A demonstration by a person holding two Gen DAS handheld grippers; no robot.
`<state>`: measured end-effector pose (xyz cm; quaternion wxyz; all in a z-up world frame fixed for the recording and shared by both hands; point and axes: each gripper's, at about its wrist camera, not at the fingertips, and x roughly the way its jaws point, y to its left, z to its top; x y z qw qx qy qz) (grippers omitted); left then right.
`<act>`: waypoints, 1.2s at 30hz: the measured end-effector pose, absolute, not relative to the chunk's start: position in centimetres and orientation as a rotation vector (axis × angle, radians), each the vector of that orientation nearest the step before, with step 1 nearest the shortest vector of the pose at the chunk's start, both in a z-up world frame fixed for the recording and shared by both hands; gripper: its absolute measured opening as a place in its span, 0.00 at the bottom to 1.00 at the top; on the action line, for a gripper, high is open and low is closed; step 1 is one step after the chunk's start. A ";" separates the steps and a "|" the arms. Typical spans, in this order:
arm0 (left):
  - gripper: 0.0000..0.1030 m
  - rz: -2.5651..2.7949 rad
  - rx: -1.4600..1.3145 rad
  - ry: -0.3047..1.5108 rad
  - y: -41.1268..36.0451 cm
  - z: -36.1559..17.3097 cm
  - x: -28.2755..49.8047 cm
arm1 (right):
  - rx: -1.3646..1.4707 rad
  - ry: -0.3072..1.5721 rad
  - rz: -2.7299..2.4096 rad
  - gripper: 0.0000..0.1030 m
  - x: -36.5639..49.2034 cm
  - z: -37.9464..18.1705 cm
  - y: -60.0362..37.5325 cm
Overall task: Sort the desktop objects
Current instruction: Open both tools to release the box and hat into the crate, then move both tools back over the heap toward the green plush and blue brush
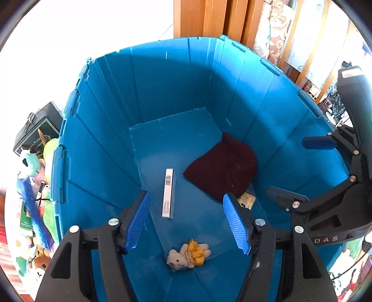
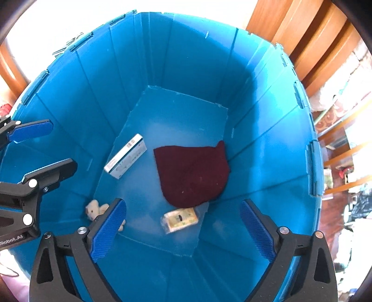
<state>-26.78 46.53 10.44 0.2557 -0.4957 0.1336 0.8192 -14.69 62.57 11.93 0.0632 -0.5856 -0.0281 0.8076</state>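
Observation:
Both grippers hang over a deep blue bin. On its floor lie a maroon knitted cloth, a long white box with a barcode, a small white teddy in a yellow dress and a clear-wrapped packet. My left gripper is open and holds nothing. My right gripper stands wide open, also with nothing in it, beside the left one. All the objects lie well below the fingers.
Left of the bin is a pile of soft toys, a blue feathery thing and a black case. Wooden furniture stands behind the bin, and cluttered shelves are to the right.

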 end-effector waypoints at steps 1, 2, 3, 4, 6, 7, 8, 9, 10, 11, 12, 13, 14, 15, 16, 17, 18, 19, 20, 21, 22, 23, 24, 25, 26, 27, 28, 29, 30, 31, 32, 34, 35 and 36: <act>0.62 2.226 -1.329 0.356 46.2 10.8 -26.5 | -1.762 -0.080 2.444 0.96 -14.5 12.2 62.5; 0.62 2.229 -1.311 0.346 45.9 11.2 -26.2 | -1.751 -0.072 2.447 0.96 -14.4 12.4 62.5; 0.62 2.233 -1.293 0.334 45.4 11.7 -25.9 | -1.735 -0.060 2.454 0.96 -14.3 12.8 62.3; 0.62 2.239 -1.271 0.324 44.9 12.3 -25.6 | -1.722 -0.052 2.463 0.97 -14.1 13.2 62.2; 0.62 2.270 -1.214 0.305 43.4 13.8 -25.0 | -1.688 -0.045 2.488 0.97 -13.9 14.3 61.4; 0.62 2.291 -1.178 0.298 42.5 14.6 -24.7 | -1.667 -0.043 2.502 0.99 -13.8 15.0 60.9; 0.62 2.314 -1.140 0.290 41.5 15.5 -24.4 | -1.649 -0.044 2.512 0.99 -13.9 15.6 60.4; 0.62 2.338 -1.101 0.282 40.3 16.4 -24.2 | -1.623 -0.046 2.528 0.99 -13.9 16.5 59.7; 0.62 2.362 -1.064 0.274 39.1 17.2 -23.9 | -1.599 -0.044 2.545 0.99 -14.0 17.2 59.0; 0.62 2.385 -1.026 0.266 37.7 18.1 -23.7 | -1.578 -0.041 2.565 0.99 -14.2 18.0 58.3; 0.63 2.407 -0.994 0.259 36.3 18.7 -23.5 | -1.549 -0.037 2.594 0.99 -14.4 19.0 57.2; 0.65 2.433 -0.965 0.253 34.8 19.3 -23.5 | -1.524 -0.035 2.619 0.99 -14.6 19.6 56.4; 0.67 2.458 -0.939 0.245 33.2 19.7 -23.4 | -1.496 -0.032 2.643 0.99 -14.8 20.4 55.4; 0.68 2.481 -0.920 0.234 31.5 20.0 -23.4 | -1.463 -0.024 2.671 1.00 -15.0 21.3 54.2; 0.70 2.503 -0.910 0.222 29.8 20.2 -23.5 | -1.435 -0.013 2.699 1.00 -15.2 21.9 53.1; 0.70 2.522 -0.905 0.207 27.9 20.4 -23.6 | -1.410 0.001 2.726 1.00 -15.4 22.4 52.2; 0.70 2.543 -0.902 0.190 26.1 20.5 -23.8 | -1.383 0.022 2.760 1.00 -15.6 23.0 50.9; 0.70 2.567 -0.899 0.175 24.2 20.5 -24.0 | -1.361 0.042 2.785 1.00 -15.8 23.4 49.9; 0.70 2.593 -0.896 0.163 22.3 20.5 -24.1 | -1.338 0.069 2.813 1.00 -16.0 23.8 48.8; 0.70 2.620 -0.893 0.152 20.4 20.4 -24.2 | -1.315 0.101 2.843 1.00 -16.2 24.2 47.7; 0.70 2.650 -0.884 0.141 18.5 20.3 -24.3 | -1.292 0.134 2.870 1.00 -16.4 24.4 46.6; 0.70 2.679 -0.875 0.132 16.5 20.1 -24.3 | -1.270 0.155 2.888 1.00 -16.6 24.6 45.4; 0.70 2.704 -0.869 0.125 14.7 19.9 -24.3 | -1.244 0.167 2.904 1.00 -16.8 24.7 44.2; 0.70 2.721 -0.863 0.120 12.8 19.6 -24.3 | -1.213 0.171 2.921 1.00 -16.8 24.8 42.8; 0.70 2.738 -0.862 0.117 11.2 19.3 -24.4 | -1.189 0.174 2.940 1.00 -16.9 24.8 41.5; 0.70 2.756 -0.864 0.116 9.8 18.9 -24.5 | -1.167 0.183 2.965 1.00 -17.0 24.7 40.0; 0.70 2.776 -0.873 0.117 8.3 18.3 -24.8 | -1.151 0.198 2.986 1.00 -17.2 24.6 38.9; 0.70 2.797 -0.886 0.119 7.0 17.6 -24.9 | -1.143 0.213 3.003 1.00 -17.4 24.2 37.8; 0.70 2.816 -0.900 0.119 5.8 16.9 -25.2 | -1.138 0.231 3.019 1.00 -17.6 23.9 36.7; 0.70 2.833 -0.917 0.114 4.5 16.1 -25.3 | -1.132 0.241 3.027 1.00 -17.9 23.4 35.6; 0.70 2.847 -0.937 0.105 3.4 15.3 -25.7 | -1.127 0.246 3.030 1.00 -18.2 22.8 34.5; 0.70 2.866 -0.974 0.089 1.6 13.6 -26.1 | -1.119 0.253 3.028 1.00 -18.7 21.7 32.7; 0.70 2.878 -0.988 0.089 1.0 12.7 -26.3 | -1.119 0.254 3.027 1.00 -19.1 20.9 31.8; 0.70 2.896 -0.998 0.094 0.5 11.8 -26.4 | -1.119 0.256 3.025 1.00 -19.4 20.3 31.2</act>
